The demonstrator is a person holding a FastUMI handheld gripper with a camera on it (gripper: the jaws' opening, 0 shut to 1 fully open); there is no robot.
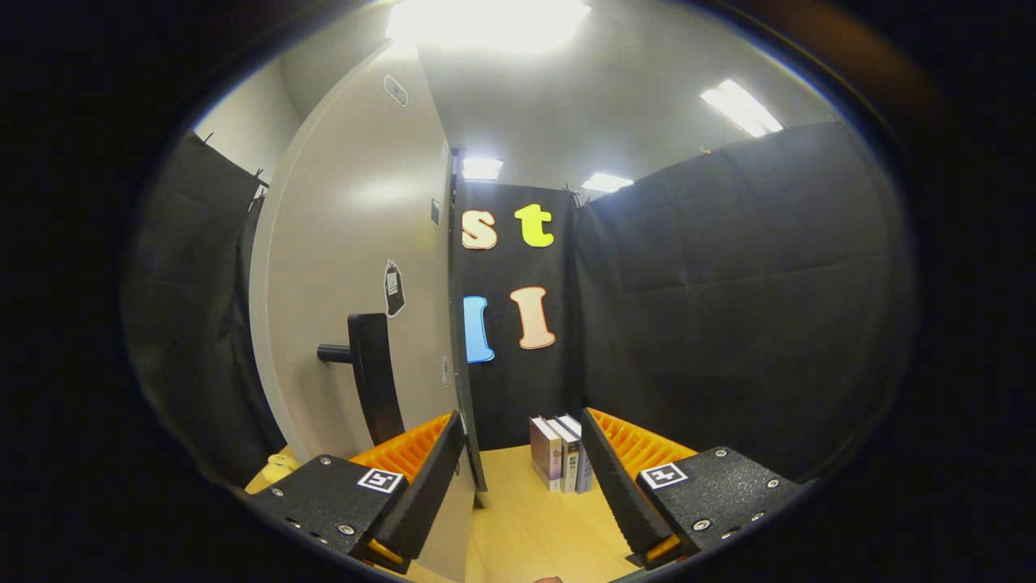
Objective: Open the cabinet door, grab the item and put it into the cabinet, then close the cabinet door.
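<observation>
A pale cabinet door [356,243] stands tall just ahead, seen nearly edge-on, with a black bar handle [374,376] on the face that looks left. Its dark free edge [463,405] runs down between my fingers, close against the left finger [421,478]. My gripper [524,453] is open, with the right finger [619,478] well clear of the door. A small yellow item [278,467] lies low beside the door, partly hidden by the left finger's body. The cabinet's inside is hidden from here.
Three books [560,453] stand upright on the light wooden tabletop [534,526], beyond and between the fingers. Black cloth walls [728,324] close the booth at the back, right and far left.
</observation>
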